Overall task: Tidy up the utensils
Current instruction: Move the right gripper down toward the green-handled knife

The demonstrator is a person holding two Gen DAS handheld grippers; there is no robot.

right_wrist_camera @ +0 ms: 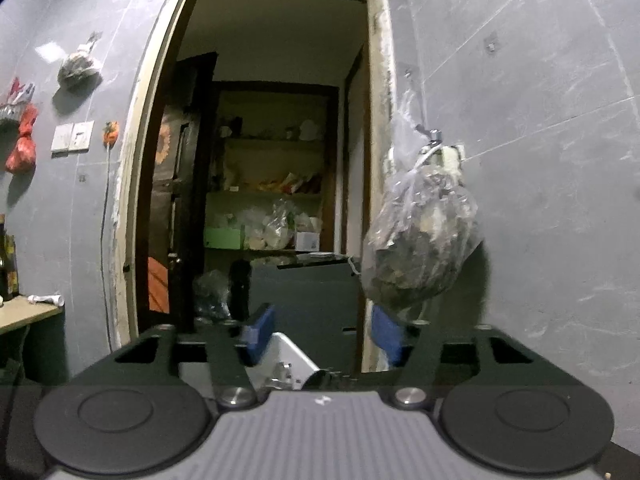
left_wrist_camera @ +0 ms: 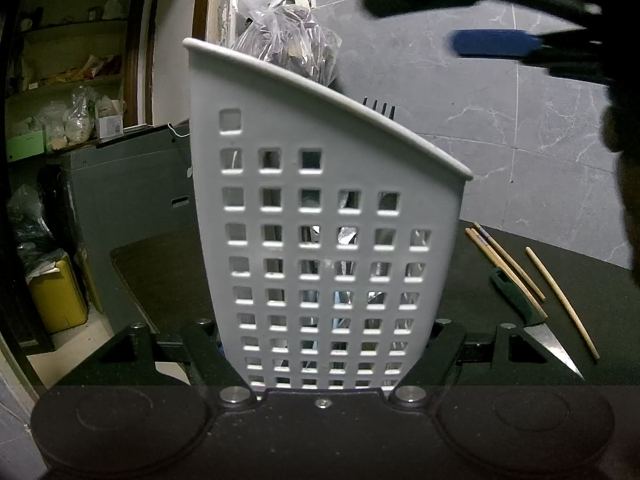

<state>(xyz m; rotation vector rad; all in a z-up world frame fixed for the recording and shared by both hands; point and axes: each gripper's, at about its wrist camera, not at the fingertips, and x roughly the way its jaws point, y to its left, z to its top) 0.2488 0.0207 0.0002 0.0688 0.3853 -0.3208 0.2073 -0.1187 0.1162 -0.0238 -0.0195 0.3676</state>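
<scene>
Black tabletop (left_wrist_camera: 480, 292) under grey marbled wall tiles (left_wrist_camera: 460, 100), beside a doorway (right_wrist_camera: 276, 160).

The left gripper (left_wrist_camera: 326, 344) points slightly downward, its fingers (left_wrist_camera: 208, 356) clamped on both sides of a white holder (left_wrist_camera: 320, 220). The right gripper (right_wrist_camera: 322, 334) points level, jaws apart and empty.

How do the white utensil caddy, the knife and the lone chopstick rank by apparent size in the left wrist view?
1. White utensil caddy: fills the middle of the frame, though it sits closest to the camera.
2. and 3. Knife and lone chopstick: similar visible length, so unranked; the knife looks broader.
</scene>
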